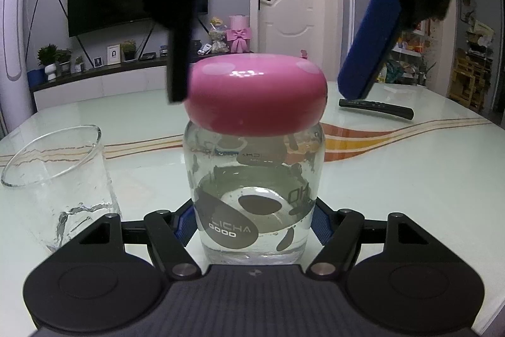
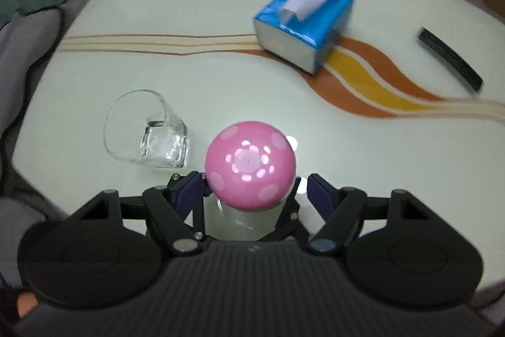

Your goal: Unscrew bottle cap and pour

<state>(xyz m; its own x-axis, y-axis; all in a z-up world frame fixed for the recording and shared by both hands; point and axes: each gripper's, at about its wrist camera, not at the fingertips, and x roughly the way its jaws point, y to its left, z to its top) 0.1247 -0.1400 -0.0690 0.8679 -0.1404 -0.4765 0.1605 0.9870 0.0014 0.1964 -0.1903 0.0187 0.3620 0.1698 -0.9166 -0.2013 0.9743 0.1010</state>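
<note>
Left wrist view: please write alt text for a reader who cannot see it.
A clear bottle with a pink cap stands on a pale table, held low between the left gripper fingers. The right gripper hangs open around the cap; an empty glass stands left.

Legible markings: one item only.
Clear glass bottle with grey blotch print and pink dotted cap: white lettering "GOOD" beneath partly cut "LICHA" on the lower front grey patch; further print seen reversed through the glass, unreadable.
</note>
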